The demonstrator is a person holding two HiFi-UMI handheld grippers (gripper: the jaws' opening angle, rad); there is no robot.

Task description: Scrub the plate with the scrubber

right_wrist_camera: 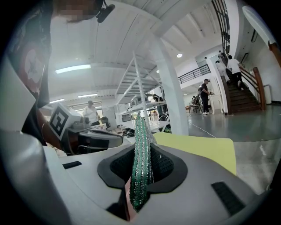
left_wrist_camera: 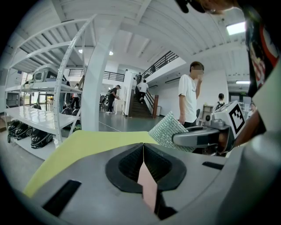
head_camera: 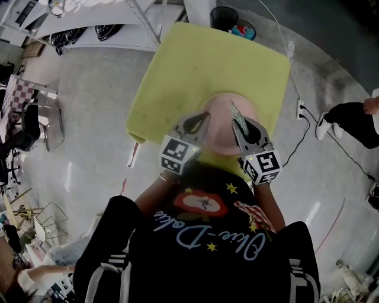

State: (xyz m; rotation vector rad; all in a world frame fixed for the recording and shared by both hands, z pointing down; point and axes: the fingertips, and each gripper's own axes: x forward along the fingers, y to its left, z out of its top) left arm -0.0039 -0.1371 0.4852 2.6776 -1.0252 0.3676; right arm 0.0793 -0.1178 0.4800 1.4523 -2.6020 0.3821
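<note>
Gripping the rim of the pink plate [head_camera: 220,129], the left gripper [head_camera: 198,123] has its jaws pressed together on it. The left gripper view shows a thin pink edge pinched between the black pads. The plate sits at the near edge of the yellow-green table [head_camera: 207,59], about midway along that edge, right in front of the person. I can't tell whether it rests on the tabletop or is lifted off it.

Over on the right, the right gripper [head_camera: 246,127] is clamped on the green glittery scrubber [head_camera: 238,117]. In the right gripper view the scrubber stands on edge between the pads and pokes out past the jaw tips. From the head view it lies over the right side of the plate, but contact with the plate can't be made out.

Both grippers sit side by side, close together, pointing toward the table's far edge. Beyond that far edge a black bin [head_camera: 224,16] stands on the floor. A person in a white shirt [left_wrist_camera: 189,99] stands in the hall behind.
</note>
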